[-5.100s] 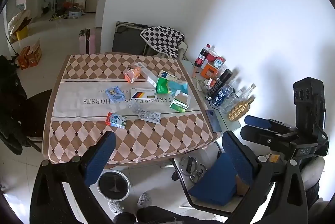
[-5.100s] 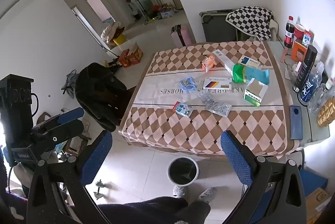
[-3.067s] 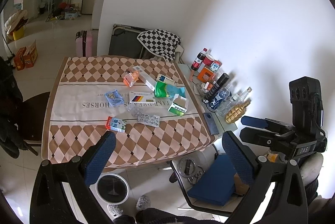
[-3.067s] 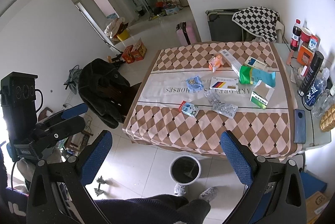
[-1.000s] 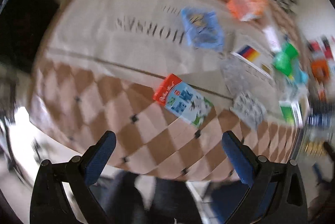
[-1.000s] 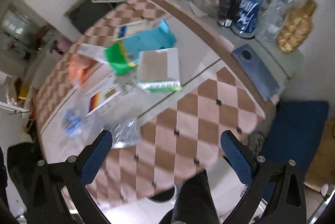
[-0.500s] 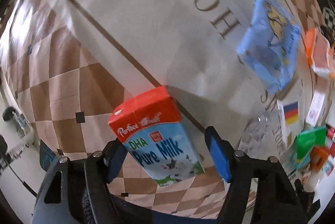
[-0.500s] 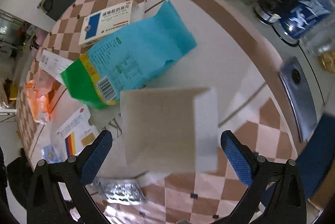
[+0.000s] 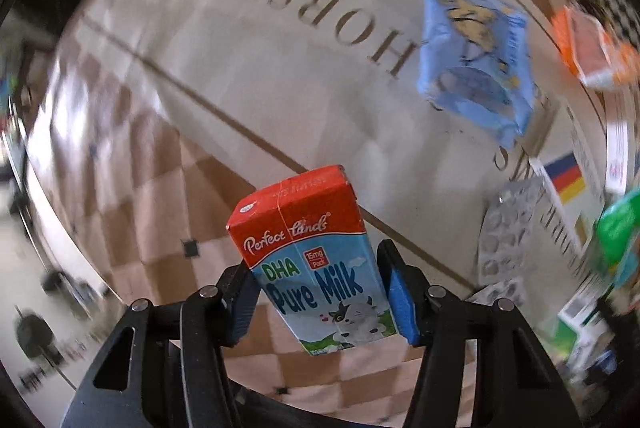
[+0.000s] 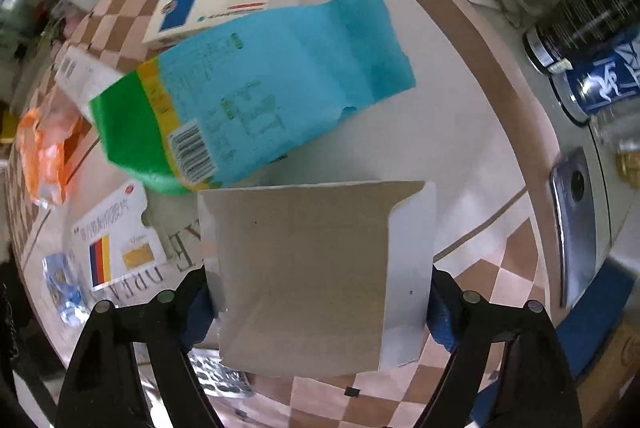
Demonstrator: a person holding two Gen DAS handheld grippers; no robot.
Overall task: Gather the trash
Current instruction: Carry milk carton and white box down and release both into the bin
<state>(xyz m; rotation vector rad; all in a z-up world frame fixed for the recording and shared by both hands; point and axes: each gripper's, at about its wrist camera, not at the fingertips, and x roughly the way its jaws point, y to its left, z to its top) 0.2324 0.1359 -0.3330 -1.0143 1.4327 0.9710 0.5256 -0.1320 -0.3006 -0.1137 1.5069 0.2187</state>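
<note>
A small milk carton [image 9: 308,252] with a red top sits between the fingers of my left gripper [image 9: 320,302]. Its jaws are closing, and both blue pads [image 9: 400,300] press on the carton's sides above the checked tablecloth [image 9: 240,68]. In the right wrist view an open cardboard box [image 10: 308,260], plain grey inside, fills the gap of my right gripper [image 10: 320,304]. Those jaws are closing too, with the pads against the box's two outer walls. Both grippers point down at the table.
Near the carton lie a blue packet [image 9: 476,52], an orange wrapper [image 9: 592,48], blister packs [image 9: 504,232] and a flag-striped box [image 9: 564,180]. Beyond the cardboard box lie a teal and green bag [image 10: 256,96] and a medicine box [image 10: 216,0]. A phone [image 10: 572,224] and bottles [image 10: 600,68] stand right.
Both grippers came down from high above the table. The left jaws narrowed onto the milk carton. The right jaws, wide half a second ago, closed in on the cardboard box.
</note>
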